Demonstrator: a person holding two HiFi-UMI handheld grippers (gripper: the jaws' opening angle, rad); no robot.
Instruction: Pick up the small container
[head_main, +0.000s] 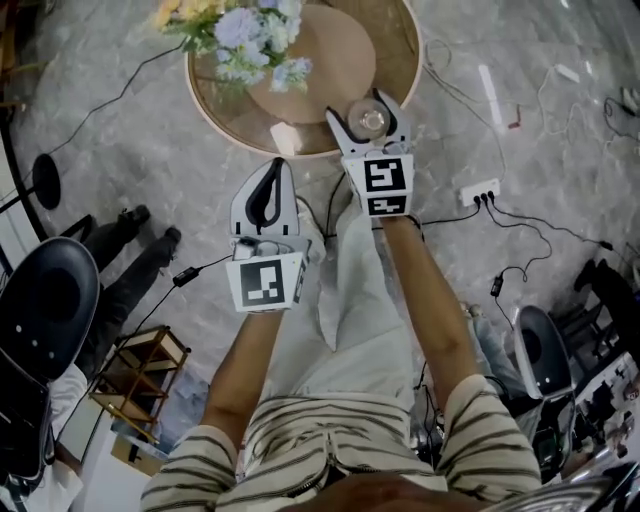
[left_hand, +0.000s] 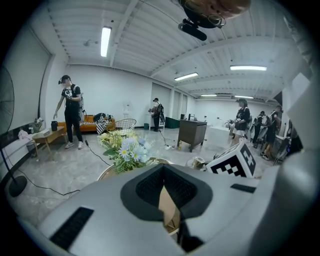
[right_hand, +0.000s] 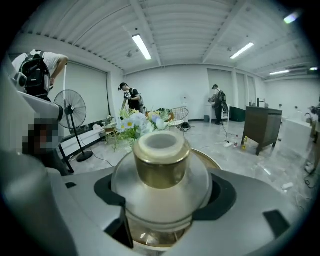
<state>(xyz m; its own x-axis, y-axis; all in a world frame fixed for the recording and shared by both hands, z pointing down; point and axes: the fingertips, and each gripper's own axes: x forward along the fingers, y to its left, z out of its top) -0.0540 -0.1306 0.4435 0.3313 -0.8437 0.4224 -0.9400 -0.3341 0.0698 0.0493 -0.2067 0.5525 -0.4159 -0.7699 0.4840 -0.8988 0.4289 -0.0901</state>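
frosted bulbous small container (right_hand: 160, 202), brass collar (right_hand: 161, 172)

The tabletop (head_main: 398, 45) and flower bouquet (head_main: 240, 35) are cut by the head view's top edge; the right hand-held gripper (right_hand: 161, 197) hides the lower sides of the small container (right_hand: 160, 165).

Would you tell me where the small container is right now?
The small container is clasped in the jaws of the right gripper, at the near edge of the round table, right of the flowers in the head view.
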